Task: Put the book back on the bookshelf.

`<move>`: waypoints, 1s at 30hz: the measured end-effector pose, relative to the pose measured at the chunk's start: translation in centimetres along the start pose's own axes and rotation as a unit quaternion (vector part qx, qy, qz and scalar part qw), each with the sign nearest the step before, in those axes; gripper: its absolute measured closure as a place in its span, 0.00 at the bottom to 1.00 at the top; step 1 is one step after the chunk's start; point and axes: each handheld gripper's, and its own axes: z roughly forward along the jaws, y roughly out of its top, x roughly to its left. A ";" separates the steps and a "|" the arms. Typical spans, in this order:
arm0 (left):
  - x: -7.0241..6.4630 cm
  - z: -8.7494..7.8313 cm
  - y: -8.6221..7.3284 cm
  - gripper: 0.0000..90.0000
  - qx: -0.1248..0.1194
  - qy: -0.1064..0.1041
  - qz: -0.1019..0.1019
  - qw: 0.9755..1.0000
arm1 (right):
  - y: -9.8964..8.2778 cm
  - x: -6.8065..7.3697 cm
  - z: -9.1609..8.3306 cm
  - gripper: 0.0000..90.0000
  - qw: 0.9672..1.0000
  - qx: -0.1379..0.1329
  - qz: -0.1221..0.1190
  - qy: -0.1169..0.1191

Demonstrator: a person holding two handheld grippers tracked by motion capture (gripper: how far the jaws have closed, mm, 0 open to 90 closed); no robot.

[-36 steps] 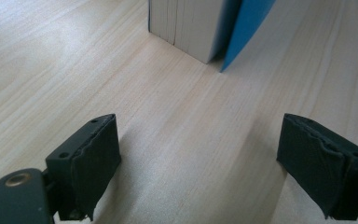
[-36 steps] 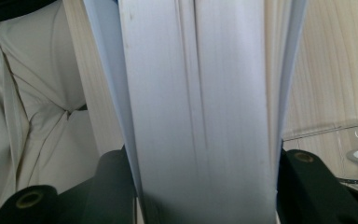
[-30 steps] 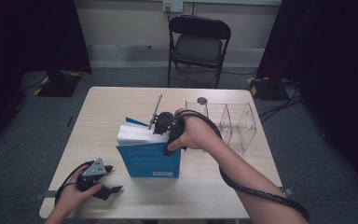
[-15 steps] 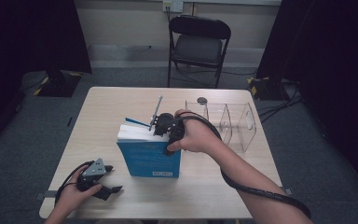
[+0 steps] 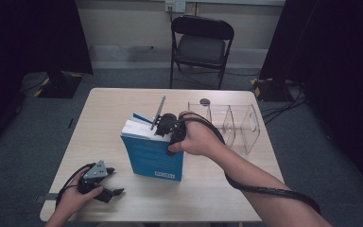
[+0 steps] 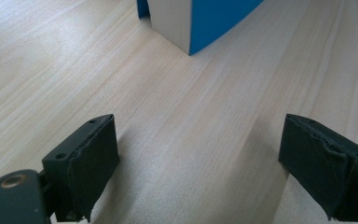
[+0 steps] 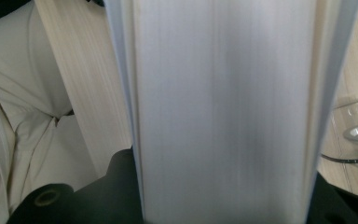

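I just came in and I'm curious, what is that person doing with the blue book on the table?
A person holds a gripper in each hand. The right gripper sits over the top edge of a blue book standing upright on the wooden table. Its jaws have just been closing, with the book's thick block of pages between them. The left gripper rests open near the table's front edge, holding nothing. A clear plastic organizer stands beside the book.

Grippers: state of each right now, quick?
Left gripper: open, holding nothing, low over the table.
Right gripper: jaws just been closing around the upright blue book, gripping its page block.
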 end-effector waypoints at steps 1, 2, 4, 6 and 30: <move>0.0 0.0 0.0 0.12 0.001 0.000 0.000 1.000 | 0.0 -0.1 0.0 0.69 1.000 -0.001 0.003 -0.001; 0.0 0.0 0.0 0.12 0.001 0.000 0.000 1.000 | 0.0 -0.1 0.0 0.69 1.000 0.001 0.009 0.000; 0.0 0.0 0.0 0.12 0.001 0.000 0.000 1.000 | 0.0 -0.2 0.0 0.69 1.000 0.001 0.015 0.000; 0.0 0.0 0.0 0.12 0.004 0.001 0.000 1.000 | 0.1 -0.1 0.0 0.69 1.000 0.000 0.024 0.001; 0.1 -0.1 0.1 0.11 0.010 0.001 0.013 1.000 | 0.2 -0.3 -2.6 0.69 0.998 0.023 0.057 0.009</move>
